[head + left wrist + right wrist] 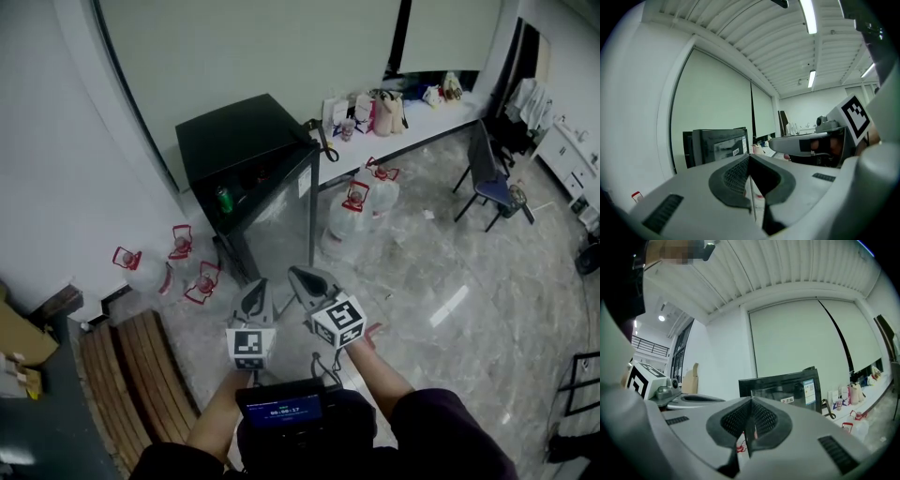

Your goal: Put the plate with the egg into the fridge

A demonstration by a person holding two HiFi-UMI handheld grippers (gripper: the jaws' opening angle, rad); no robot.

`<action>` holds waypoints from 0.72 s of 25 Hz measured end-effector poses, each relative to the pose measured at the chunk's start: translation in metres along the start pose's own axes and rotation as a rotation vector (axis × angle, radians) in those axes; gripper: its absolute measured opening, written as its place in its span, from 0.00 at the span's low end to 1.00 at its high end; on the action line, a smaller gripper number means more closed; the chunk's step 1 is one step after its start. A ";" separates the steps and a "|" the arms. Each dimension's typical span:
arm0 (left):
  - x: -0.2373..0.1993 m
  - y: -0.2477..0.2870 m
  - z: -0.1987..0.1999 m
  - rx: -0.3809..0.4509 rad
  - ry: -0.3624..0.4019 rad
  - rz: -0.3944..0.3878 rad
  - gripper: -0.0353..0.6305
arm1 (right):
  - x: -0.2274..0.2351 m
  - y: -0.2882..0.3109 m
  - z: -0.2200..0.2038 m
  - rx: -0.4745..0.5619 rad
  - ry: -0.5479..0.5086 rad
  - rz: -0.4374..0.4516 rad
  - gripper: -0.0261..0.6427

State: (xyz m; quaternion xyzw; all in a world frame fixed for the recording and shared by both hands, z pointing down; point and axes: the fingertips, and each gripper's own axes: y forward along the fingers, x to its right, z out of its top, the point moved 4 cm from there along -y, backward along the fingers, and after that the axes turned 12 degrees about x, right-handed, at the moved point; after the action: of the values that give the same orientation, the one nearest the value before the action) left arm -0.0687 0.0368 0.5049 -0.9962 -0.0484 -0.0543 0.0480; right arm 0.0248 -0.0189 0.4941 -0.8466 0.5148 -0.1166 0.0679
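Note:
A black fridge (246, 150) with a glass front stands on the floor by the white wall; a green can (224, 198) shows behind the glass. No plate or egg is in any view. My left gripper (255, 296) and right gripper (302, 278) are held side by side in front of the person, both pointing toward the fridge and well short of it. In the left gripper view the left gripper (750, 158) has its jaws meeting, with nothing between them, and the fridge (717, 145) lies ahead. The right gripper (751, 400) is likewise shut and empty, facing the fridge (787, 386).
Water jugs with red handles (359, 204) stand right of the fridge, and more jugs (150, 270) to its left. A white counter (422, 120) with bags runs along the back wall. A chair (489, 183) stands at the right, and a wooden bench (131, 375) at the lower left.

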 end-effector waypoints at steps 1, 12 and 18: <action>-0.002 0.001 -0.001 0.007 -0.001 -0.001 0.07 | -0.001 0.002 0.001 -0.003 -0.006 -0.003 0.05; -0.023 0.011 0.006 0.038 -0.009 -0.012 0.07 | -0.013 0.017 0.005 -0.005 -0.052 -0.010 0.05; -0.026 0.011 0.004 0.031 -0.016 -0.005 0.07 | -0.016 0.021 0.004 -0.015 -0.061 0.003 0.05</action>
State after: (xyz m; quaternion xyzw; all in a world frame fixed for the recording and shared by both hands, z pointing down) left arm -0.0929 0.0236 0.4964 -0.9956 -0.0521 -0.0457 0.0629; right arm 0.0007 -0.0148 0.4838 -0.8494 0.5148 -0.0867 0.0774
